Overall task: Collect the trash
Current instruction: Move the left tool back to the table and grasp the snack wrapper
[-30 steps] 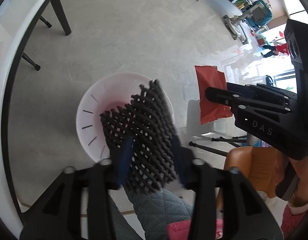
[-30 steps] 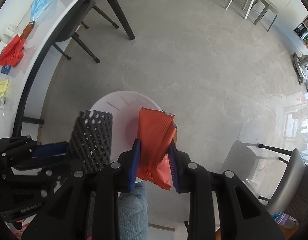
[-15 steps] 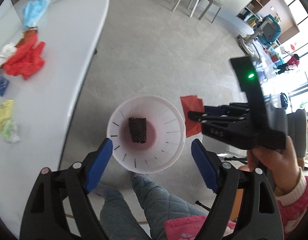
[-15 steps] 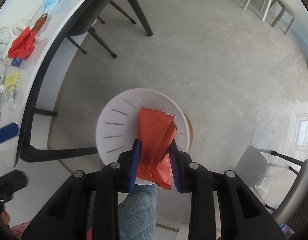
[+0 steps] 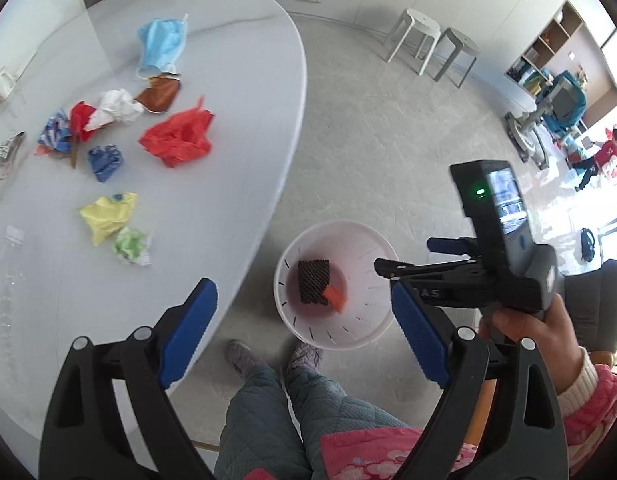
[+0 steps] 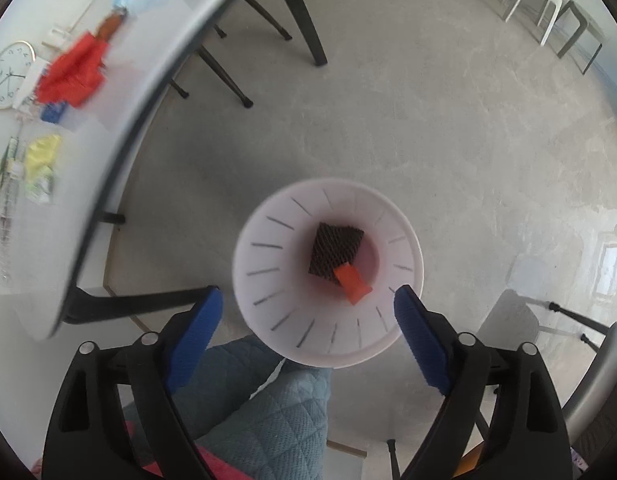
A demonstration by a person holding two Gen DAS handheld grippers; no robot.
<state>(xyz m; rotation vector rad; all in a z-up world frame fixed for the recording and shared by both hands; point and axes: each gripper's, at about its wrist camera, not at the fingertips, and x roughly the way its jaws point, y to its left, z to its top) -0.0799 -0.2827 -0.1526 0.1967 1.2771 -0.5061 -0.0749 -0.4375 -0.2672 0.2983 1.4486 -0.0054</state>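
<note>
grey stone floor (image 6: 408,120) filled the room below both cameras, with a white table (image 5: 244,128) at 10 o'clock. the white waste bin (image 5: 372,328) stood on that floor just beside the table edge. at its bottom lay a black mesh sleeve (image 5: 313,281), and a red wrapper (image 5: 334,295) rested against the sleeve at 4 o'clock. in the right wrist view the same bin (image 6: 268,308), mesh sleeve (image 6: 335,249) and red wrapper (image 6: 353,283) sat dead centre.

the right gripper (image 6: 308,334) hung above the bin, jaws opening and already spread wide, nothing between the pads. the left gripper (image 5: 304,332) was higher, jaws likewise opening and spread wide, empty. the right gripper (image 5: 406,285) showed at 3 o'clock in the left view, held by a hand (image 5: 536,340) in a pink sleeve.

uncollected trash remained on the table: a blue face mask (image 5: 161,45), a brown wrapper (image 5: 160,95), white paper (image 5: 118,107), a red bag (image 5: 179,138), a blue wad (image 5: 105,162), a yellow wad (image 5: 108,216) and a green wad (image 5: 130,245). two stools (image 5: 432,44) stood at 1 o'clock.
</note>
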